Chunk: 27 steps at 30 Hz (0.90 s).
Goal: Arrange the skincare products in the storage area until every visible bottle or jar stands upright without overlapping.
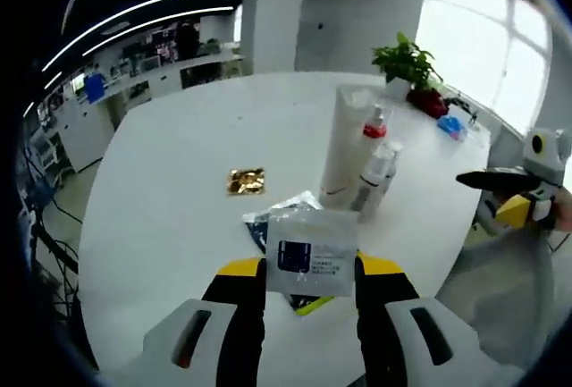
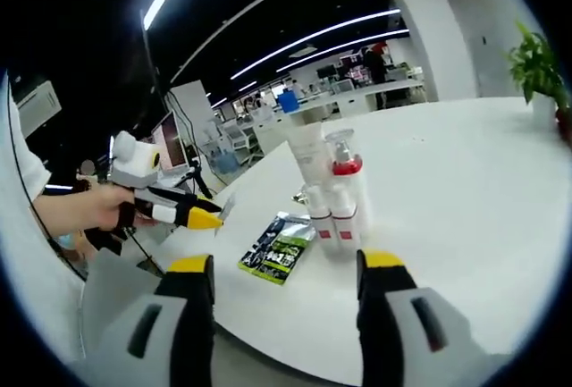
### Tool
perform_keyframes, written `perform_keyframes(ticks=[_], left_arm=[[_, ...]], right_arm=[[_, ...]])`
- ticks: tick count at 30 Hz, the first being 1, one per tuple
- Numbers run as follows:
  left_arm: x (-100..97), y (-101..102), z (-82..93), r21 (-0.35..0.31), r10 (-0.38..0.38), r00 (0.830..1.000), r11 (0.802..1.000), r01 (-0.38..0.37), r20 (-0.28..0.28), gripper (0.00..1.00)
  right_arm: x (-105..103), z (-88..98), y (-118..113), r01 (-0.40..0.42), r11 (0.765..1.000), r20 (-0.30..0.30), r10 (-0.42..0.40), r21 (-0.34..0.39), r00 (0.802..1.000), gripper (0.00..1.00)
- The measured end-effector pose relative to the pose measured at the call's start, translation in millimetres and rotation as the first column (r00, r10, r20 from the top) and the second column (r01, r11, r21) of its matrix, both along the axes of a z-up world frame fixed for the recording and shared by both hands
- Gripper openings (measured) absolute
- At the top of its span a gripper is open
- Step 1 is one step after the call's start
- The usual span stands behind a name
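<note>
My left gripper (image 1: 311,267) is shut on a white sachet with a blue label (image 1: 313,242), held above the round white table (image 1: 179,137). Below it a dark green-and-blue sachet (image 1: 261,222) lies flat. A tall white tube (image 1: 344,150), a bottle with a red cap (image 1: 374,137) and small white bottles (image 1: 380,177) stand upright in a tight group beyond. The right gripper view shows the same tube (image 2: 308,150), red-capped bottle (image 2: 346,181), small bottles (image 2: 320,219) and dark sachet (image 2: 279,248). My right gripper (image 2: 286,266) is open and holds nothing, short of the table edge.
A gold sachet (image 1: 245,180) lies flat left of the bottles. A potted plant (image 1: 407,61) and a blue item (image 1: 451,126) sit at the far edge. The right gripper (image 1: 487,197) enters from the right; a hand holds the left gripper (image 2: 214,211).
</note>
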<state>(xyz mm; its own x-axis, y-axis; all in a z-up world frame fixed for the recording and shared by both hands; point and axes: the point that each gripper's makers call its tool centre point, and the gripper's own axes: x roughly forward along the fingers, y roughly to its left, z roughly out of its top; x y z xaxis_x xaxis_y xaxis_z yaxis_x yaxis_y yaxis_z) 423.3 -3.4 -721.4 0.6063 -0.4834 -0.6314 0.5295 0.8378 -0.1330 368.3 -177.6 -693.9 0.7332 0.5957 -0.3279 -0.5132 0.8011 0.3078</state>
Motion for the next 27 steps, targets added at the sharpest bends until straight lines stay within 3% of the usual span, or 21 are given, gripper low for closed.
perform_keyframes(ticks=[5, 14, 22, 25, 27], left_arm=[[-8.5, -3, 4.5, -0.017, 0.019, 1.0, 1.0, -0.019, 0.005, 0.37], [-24.0, -12, 18.3, -0.042, 0.017, 0.999, 0.999, -0.016, 0.032, 0.37], [-32.6, -18, 26.5, -0.053, 0.002, 0.997, 0.999, 0.002, 0.072, 0.37], [-36.4, -20, 30.5, -0.071, 0.007, 0.997, 0.998, -0.001, 0.079, 0.37], [-38.2, -21, 33.7, -0.074, 0.008, 0.996, 0.997, -0.001, 0.092, 0.37]], right_arm=[[-2, 2.1, 4, -0.015, 1.0, 0.009, 0.015, -0.01, 1.0, 0.64], [-7, 24.2, 21, -0.06, 0.998, 0.064, 0.058, 0.022, 0.996, 0.57], [-6, 39.2, 60, -0.122, 0.979, 0.068, 0.112, 0.161, 0.991, 0.53], [-2, 47.8, 73, -0.134, 0.965, 0.075, 0.12, 0.226, 0.99, 0.46], [0, 48.4, 79, -0.14, 0.963, 0.077, 0.125, 0.232, 0.989, 0.41]])
